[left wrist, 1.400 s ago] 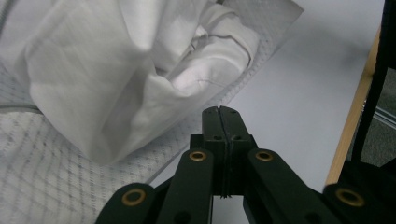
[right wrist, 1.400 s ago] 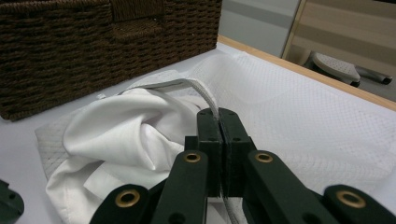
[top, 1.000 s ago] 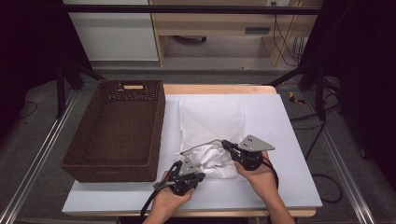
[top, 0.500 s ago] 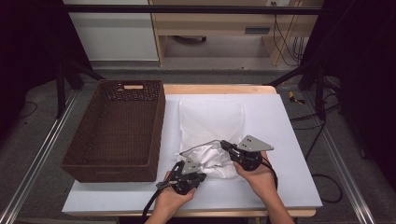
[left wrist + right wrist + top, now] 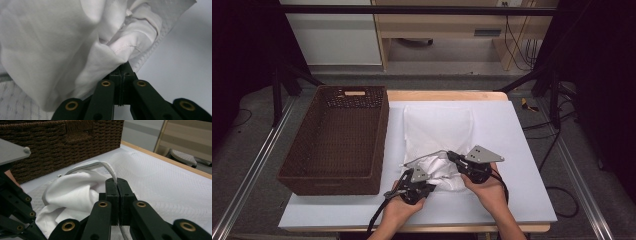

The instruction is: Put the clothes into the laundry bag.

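Note:
A white quilted pillowcase (image 5: 438, 126) lies flat on the table with its open end toward me. A bunched white cloth (image 5: 436, 168) sits at that opening. My left gripper (image 5: 410, 171) is shut on a fold of this cloth (image 5: 62, 45), its jaws (image 5: 124, 69) closed together on the fabric. My right gripper (image 5: 452, 155) is shut on the hemmed edge of the pillowcase opening (image 5: 100, 165) and holds it lifted as an arch over the cloth (image 5: 72, 187). Its jaws (image 5: 117, 183) pinch the hem between them.
A dark brown wicker basket (image 5: 337, 142) stands empty on the left of the table, close beside the pillowcase; its wall (image 5: 62, 142) is just beyond the cloth. The white table top (image 5: 522, 165) has free room at the right and front.

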A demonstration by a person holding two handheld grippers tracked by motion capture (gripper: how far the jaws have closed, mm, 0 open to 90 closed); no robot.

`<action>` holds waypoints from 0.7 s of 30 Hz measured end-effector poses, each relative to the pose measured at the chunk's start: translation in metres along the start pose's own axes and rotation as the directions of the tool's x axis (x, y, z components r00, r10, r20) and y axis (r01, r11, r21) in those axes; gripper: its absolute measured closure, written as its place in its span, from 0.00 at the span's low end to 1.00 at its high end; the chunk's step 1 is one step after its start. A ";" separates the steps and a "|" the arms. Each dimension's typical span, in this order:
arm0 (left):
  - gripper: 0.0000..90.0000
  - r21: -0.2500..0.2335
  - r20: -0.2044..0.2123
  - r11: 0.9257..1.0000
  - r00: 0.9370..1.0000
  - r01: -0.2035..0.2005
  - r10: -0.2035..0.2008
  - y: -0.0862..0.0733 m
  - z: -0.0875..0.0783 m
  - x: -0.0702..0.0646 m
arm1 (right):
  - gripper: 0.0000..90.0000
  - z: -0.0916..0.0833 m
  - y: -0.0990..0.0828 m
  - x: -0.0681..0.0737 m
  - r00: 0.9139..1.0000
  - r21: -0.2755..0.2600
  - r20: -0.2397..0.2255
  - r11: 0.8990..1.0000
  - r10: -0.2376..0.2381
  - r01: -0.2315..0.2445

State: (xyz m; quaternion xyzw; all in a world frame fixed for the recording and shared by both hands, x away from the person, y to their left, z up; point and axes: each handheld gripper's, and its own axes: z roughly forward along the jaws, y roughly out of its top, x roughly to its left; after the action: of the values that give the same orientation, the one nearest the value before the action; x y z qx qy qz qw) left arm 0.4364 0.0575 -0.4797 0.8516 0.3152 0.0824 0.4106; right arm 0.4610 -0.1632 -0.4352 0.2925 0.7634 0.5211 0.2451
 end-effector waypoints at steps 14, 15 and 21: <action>1.00 -0.008 -0.036 1.000 0.999 0.002 -0.003 0.015 0.006 0.006 | 0.99 0.000 -0.001 -0.001 1.000 0.009 0.003 1.000 0.002 -0.002; 1.00 -0.007 -0.036 1.000 0.999 0.004 -0.004 0.016 0.006 0.007 | 0.99 0.000 -0.001 -0.001 1.000 0.011 0.004 1.000 0.004 -0.004; 1.00 -0.013 -0.054 1.000 0.998 0.011 -0.012 0.017 0.009 0.010 | 0.99 0.000 -0.001 -0.001 1.000 0.015 0.004 1.000 0.004 -0.004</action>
State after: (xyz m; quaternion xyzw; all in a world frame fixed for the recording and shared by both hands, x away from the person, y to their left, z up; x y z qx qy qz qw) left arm 0.4560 0.0499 -0.4736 0.8445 0.3308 0.1051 0.4079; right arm 0.4617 -0.1641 -0.4361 0.2967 0.7663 0.5152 0.2435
